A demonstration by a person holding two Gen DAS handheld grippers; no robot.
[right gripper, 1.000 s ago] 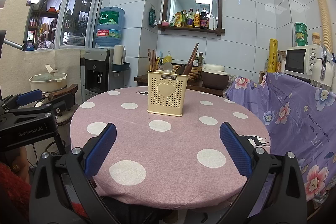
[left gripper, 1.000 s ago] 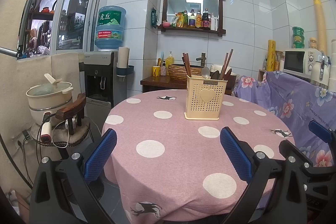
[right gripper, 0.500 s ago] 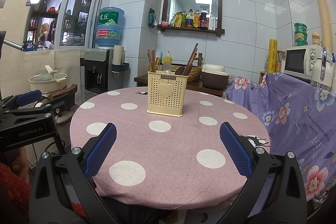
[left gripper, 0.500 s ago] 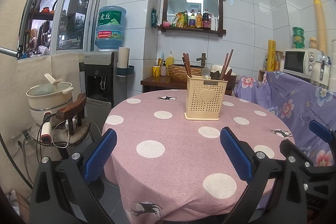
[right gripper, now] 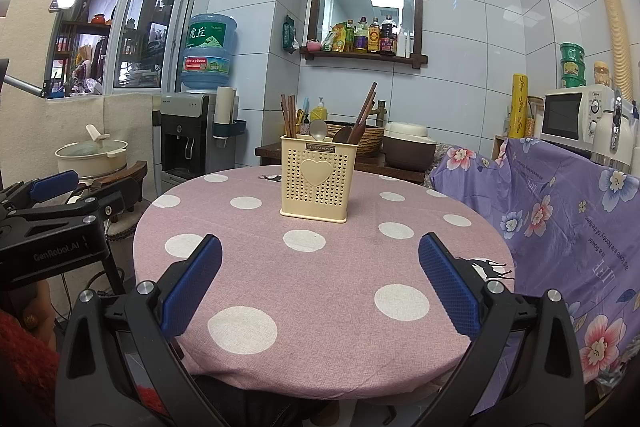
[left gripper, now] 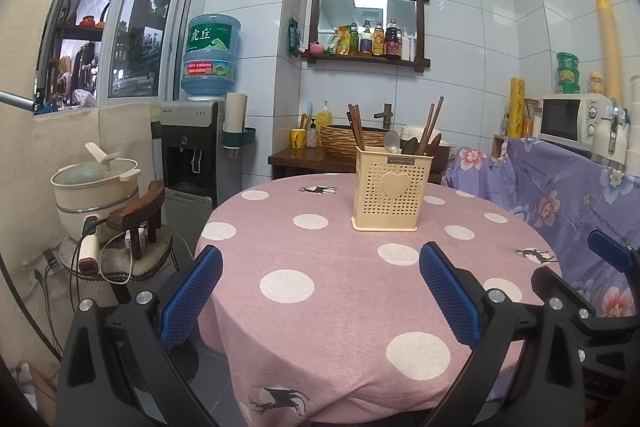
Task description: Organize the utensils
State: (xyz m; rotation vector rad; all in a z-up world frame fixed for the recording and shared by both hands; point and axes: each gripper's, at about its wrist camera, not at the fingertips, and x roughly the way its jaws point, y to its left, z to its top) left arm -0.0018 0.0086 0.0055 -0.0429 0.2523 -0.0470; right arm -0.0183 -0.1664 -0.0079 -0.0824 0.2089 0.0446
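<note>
- The yellow holder (right gripper: 313, 181) stands upright on the round desk (right gripper: 320, 279), near the far side of the pink spotted cloth.
- Brown chopsticks (right gripper: 289, 115) stick up out of the holder at its left end. They stand almost straight.
- More chopsticks (right gripper: 364, 115) lean to the right at the other end. A metal spoon (right gripper: 319, 129) and a dark wooden spoon (right gripper: 342, 134) poke out between the two bunches.
- All the long things point up, so a grab has to come at their tops from above or from the side.
- The right hand-held gripper (right gripper: 320, 283) hangs over the near edge of the desk. Its two blue pads are spread wide and nothing is between them.
- In the right view the holder sits straight ahead, almost in the middle between the pads, well apart from them.
- The left hand-held gripper (left gripper: 320, 291) is spread wide too and holds nothing.
- In the left view the holder (left gripper: 392, 191) sits ahead and a bit to the right, also well apart.
- I think the right one has the straighter path, because the holder lines up with it. The left one would need to swing right first.
- Both look about the same way off, so I cannot tell which is truly closer.
- No loose spoon or stick lies on the cloth that I can see.
</note>
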